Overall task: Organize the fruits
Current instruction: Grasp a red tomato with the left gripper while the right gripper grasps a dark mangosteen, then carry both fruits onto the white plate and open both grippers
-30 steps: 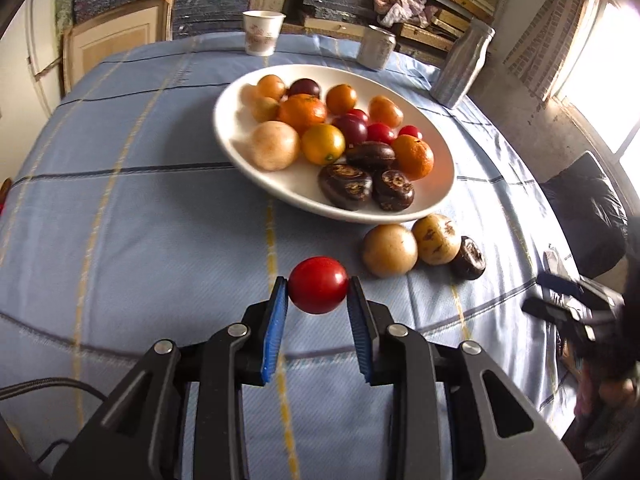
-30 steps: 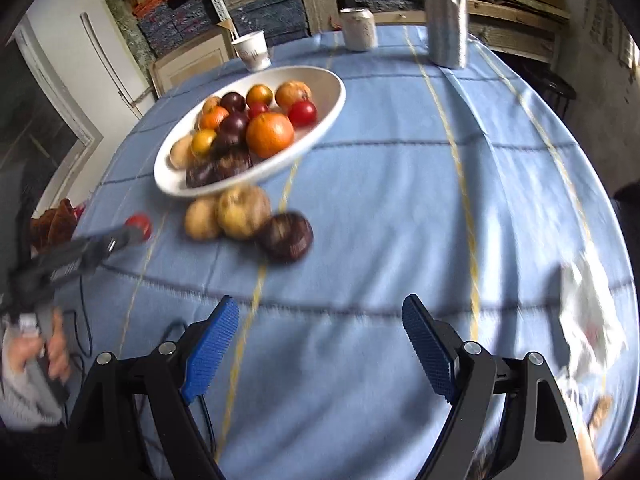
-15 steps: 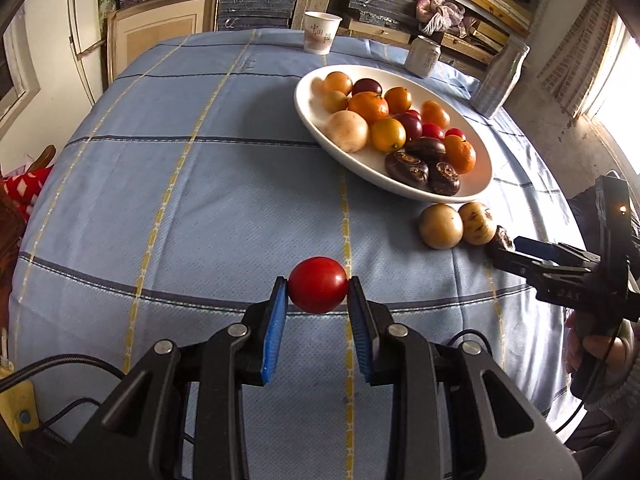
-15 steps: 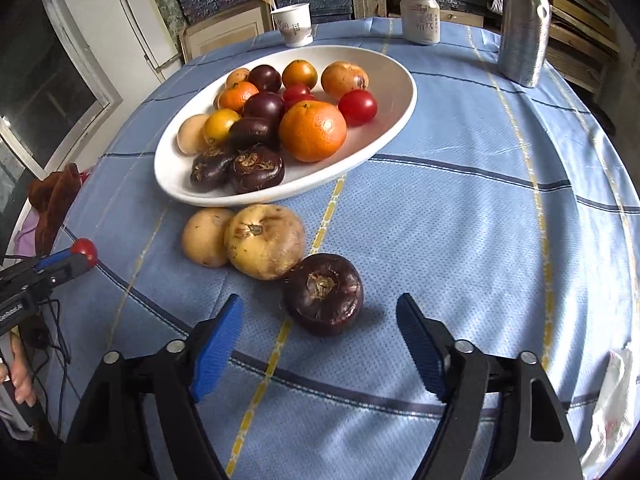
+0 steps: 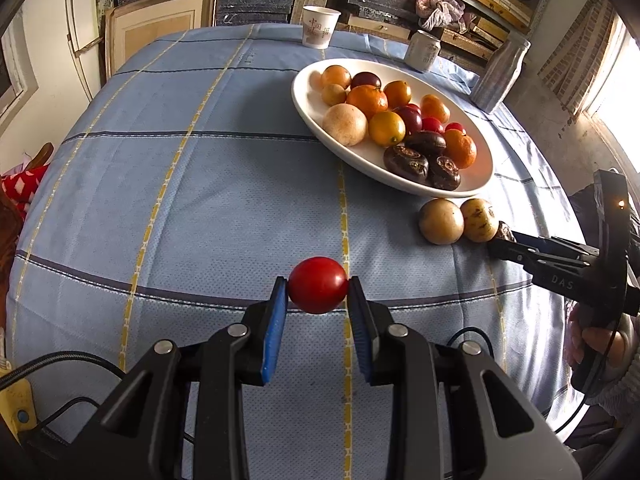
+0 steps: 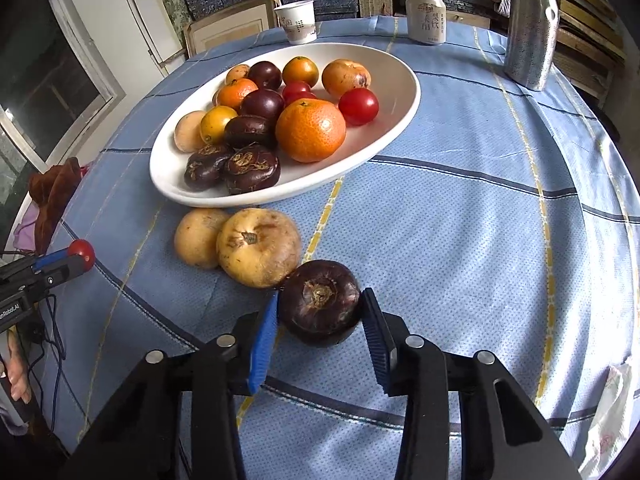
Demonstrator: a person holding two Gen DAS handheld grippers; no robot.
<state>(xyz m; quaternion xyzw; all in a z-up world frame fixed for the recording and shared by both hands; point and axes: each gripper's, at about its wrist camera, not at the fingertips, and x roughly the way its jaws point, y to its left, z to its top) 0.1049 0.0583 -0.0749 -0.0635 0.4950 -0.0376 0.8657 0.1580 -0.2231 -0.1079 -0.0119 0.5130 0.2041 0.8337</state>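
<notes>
My left gripper (image 5: 318,292) is shut on a red tomato (image 5: 318,285) and holds it above the blue tablecloth, short of the white oval plate (image 5: 476,184) of mixed fruit. My right gripper (image 6: 320,310) has closed its blue pads around a dark purple fruit (image 6: 320,302) that rests on the cloth; both pads touch its sides. Two tan fruits (image 6: 258,252) lie just left of it, in front of the plate (image 6: 404,116). The left gripper with the tomato (image 6: 82,252) shows at the left edge of the right wrist view.
A paper cup (image 6: 296,22), a drink can (image 6: 426,18) and a metal bottle (image 6: 530,24) stand behind the plate at the table's far side. Shelves of stacked goods lie beyond. A crumpled white wrapper (image 6: 608,412) lies at the right table edge.
My right gripper has moved forward and closed from wide open onto the dark purple fruit. My left gripper has drawn back from the plate with the tomato still held.
</notes>
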